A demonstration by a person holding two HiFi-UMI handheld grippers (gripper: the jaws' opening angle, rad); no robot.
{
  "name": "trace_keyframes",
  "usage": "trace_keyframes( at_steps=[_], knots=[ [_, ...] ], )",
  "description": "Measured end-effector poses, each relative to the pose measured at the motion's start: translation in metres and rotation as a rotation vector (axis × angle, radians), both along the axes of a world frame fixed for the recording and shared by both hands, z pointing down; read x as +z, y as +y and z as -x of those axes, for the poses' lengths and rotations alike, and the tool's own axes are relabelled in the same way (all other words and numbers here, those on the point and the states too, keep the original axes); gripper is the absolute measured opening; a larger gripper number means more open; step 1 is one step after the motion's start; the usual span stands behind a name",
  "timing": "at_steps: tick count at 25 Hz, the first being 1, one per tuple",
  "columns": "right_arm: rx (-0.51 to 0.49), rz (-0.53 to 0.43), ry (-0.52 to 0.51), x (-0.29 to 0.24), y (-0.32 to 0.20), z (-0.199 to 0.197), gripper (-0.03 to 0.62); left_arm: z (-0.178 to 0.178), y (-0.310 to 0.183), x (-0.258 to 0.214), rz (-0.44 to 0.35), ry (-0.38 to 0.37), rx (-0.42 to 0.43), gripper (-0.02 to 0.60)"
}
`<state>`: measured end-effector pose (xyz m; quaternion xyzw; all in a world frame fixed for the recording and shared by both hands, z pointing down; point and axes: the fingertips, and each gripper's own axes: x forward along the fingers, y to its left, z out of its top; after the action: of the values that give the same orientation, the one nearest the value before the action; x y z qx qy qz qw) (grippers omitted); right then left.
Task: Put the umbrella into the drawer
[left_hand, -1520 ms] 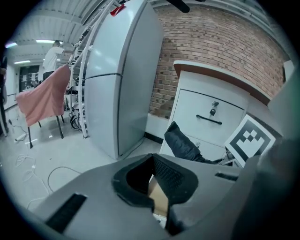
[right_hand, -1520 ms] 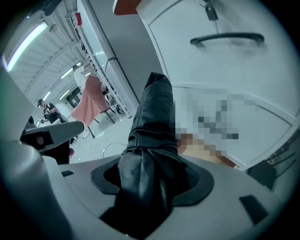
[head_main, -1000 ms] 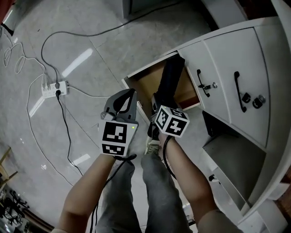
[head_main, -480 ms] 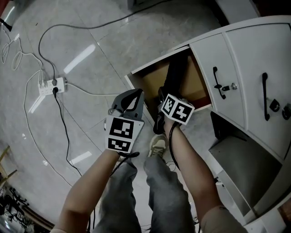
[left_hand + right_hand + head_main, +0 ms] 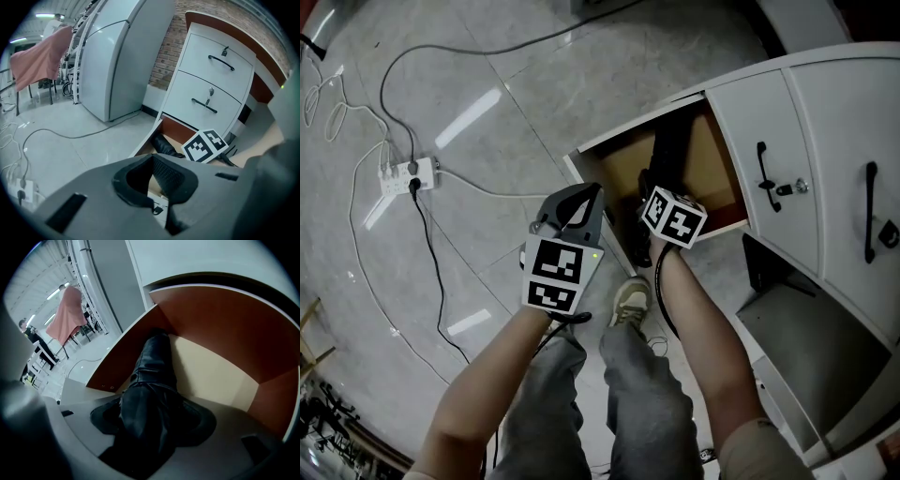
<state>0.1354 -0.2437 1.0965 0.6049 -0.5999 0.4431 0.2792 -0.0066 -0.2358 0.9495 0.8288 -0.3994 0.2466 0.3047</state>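
Fingers of right gripper (image 5: pixel 150 418) clamped on umbrella (image 5: pixel 152 364) reaching into drawer (image 5: pixel 213 376), left gripper (image 5: pixel 151 158) closed

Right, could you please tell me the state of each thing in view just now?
umbrella: folded, gripped, far end inside the drawer.
drawer: pulled open.
two upper drawers: shut.
right gripper: shut on the umbrella.
left gripper: shut, empty.
power strip: a black plug in.

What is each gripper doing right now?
Left gripper: jaws closed, holding nothing.
Right gripper: jaws closed on the umbrella, its far end in the drawer.
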Motion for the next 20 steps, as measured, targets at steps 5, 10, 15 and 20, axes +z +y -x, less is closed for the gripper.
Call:
trace_keyframes(
  at_steps=[5,10,15,20],
  knots=[
    [0.002,-0.019,0.004,-0.001,-0.002,0.0,0.294,-0.001,0.002,0.002,0.011,-0.01,0.011,0.008],
    [0.037,0.036,0.02,-0.022,0.009,-0.004,0.31,0.0,0.009,-0.016,0.023,-0.018,0.019,0.008],
    [0.025,0.024,0.029,-0.074,0.016,-0.004,0.308,0.003,0.006,-0.061,0.01,-0.018,0.018,0.008],
    [-0.016,-0.008,0.04,-0.142,0.02,0.0,0.198,0.014,-0.002,-0.124,-0.027,-0.02,0.007,0.008]
  ],
)
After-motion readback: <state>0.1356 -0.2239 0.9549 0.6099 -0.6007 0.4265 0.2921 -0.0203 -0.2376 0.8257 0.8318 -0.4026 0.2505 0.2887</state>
